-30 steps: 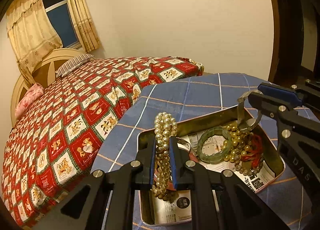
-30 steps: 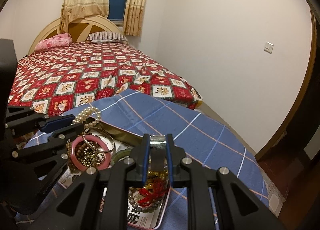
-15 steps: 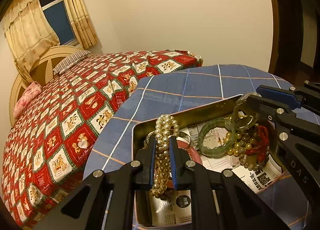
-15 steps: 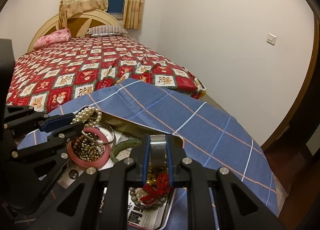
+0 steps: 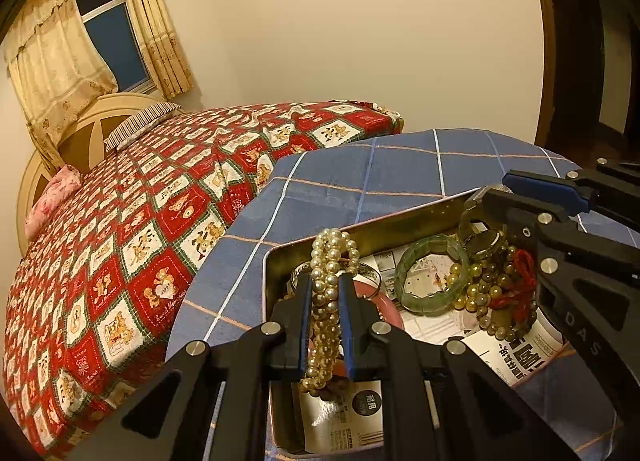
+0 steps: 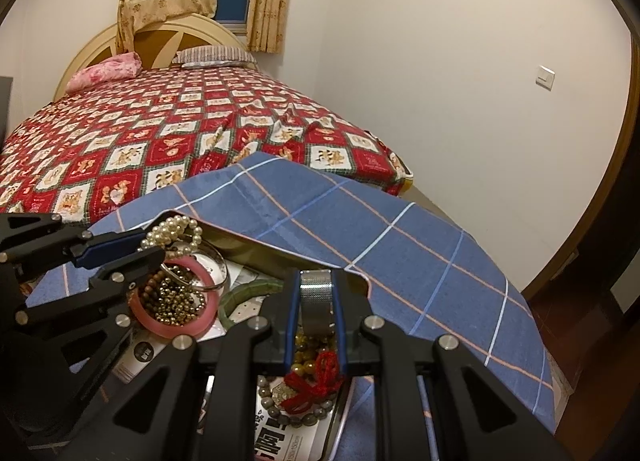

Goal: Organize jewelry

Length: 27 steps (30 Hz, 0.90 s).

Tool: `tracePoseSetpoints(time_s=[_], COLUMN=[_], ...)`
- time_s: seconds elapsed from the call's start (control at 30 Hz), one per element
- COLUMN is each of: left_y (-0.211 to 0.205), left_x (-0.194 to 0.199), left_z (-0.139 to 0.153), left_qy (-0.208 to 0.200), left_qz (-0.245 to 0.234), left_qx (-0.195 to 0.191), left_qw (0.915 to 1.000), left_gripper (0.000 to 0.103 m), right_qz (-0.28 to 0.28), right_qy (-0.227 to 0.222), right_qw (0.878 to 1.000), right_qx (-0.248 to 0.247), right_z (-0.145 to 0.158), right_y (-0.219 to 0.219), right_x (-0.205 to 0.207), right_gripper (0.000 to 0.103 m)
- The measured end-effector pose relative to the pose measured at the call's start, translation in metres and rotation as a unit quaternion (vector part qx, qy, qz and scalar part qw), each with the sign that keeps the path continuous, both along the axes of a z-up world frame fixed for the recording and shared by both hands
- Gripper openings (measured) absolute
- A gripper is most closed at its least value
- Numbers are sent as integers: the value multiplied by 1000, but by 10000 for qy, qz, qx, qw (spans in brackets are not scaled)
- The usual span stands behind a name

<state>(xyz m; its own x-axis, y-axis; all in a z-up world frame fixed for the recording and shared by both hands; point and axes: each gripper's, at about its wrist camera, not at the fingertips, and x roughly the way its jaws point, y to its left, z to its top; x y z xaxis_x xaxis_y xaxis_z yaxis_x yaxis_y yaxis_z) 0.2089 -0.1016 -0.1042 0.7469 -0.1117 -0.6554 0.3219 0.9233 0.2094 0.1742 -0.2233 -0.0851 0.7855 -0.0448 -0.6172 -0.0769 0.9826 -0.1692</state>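
- Left wrist view: the left gripper (image 5: pixel 326 297) is clamped on a bunched pearl strand (image 5: pixel 326 281), which hangs between the pads over the near-left corner of the tin (image 5: pixel 360 227).
- Change over the last second: the tin sits nearer and larger in both views, and the held items are now low, close to its contents. The grips themselves are unchanged.
- Right wrist view: the right gripper (image 6: pixel 316 301) is clamped on a metal mesh band (image 6: pixel 316 297), apparently a watch strap. The left view suggests a watch (image 5: pixel 482 239) at the far-right end of the tin; whether it rests on the beads cannot be told.
- Meaning for the task: both items appear to be at the placing stage, positioned over the tin but not yet released.
- Tin: a shallow open metal box standing on the blue checked cloth (image 5: pixel 400 173) of the desk, lined with newsprint (image 5: pixel 516 353).
- Tin contents, left end: a pink bangle (image 6: pixel 176 317) with dark beads (image 6: pixel 172 297) heaped inside it and a thin metal bangle (image 6: pixel 212 265) lying across it.
- Tin contents, middle: a green bracelet (image 5: pixel 430 279), flat on the paper.
- Tin contents, right end: yellow-brown bead strings (image 5: pixel 480 293) tangled with a red tassel (image 6: pixel 316 377), touching the green bracelet.
- Beyond the desk: a bed (image 5: pixel 140 221) with a red patterned cover.
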Motion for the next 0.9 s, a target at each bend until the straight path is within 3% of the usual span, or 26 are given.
tracePoseSetpoints(time_s=[0.27, 0.3, 0.37, 0.4, 0.43, 0.5, 0.63, 0.9], left_y=[0, 1, 5, 7, 8, 14, 23, 45], left_x=[-2, -2, -4, -7, -10, -20, -32, -52], left_z=[-3, -3, 0, 3, 5, 13, 21, 36], left_qy=[71, 55, -1, -78, -180, -387, -426, -605], left_qz=[-70, 9, 141, 164, 208, 237, 220, 364], left_qx=[9, 31, -6, -38, -29, -60, -86, -232], left_qw=[10000, 10000, 9999, 9998, 9996, 9990, 9988, 9972], left_gripper=[14, 17, 44, 67, 78, 79, 79, 79], right_qz=[-18, -60, -115, -140, -143, -165, -273, -282], right_qy=[38, -40, -116, -134, -128, -180, -316, -502], right_qw=[10000, 10000, 9999, 9998, 9998, 9996, 9991, 9983], right_qx=[-21, -10, -17, -23, -57, -106, -9, 37], right_z=[-4, -2, 2, 3, 5, 9, 16, 30], right_y=[1, 0, -1, -2, -2, -3, -7, -6], right_x=[0, -1, -4, -6, -8, -13, -27, -51], right_gripper=[18, 19, 35, 40, 40, 40, 54, 61])
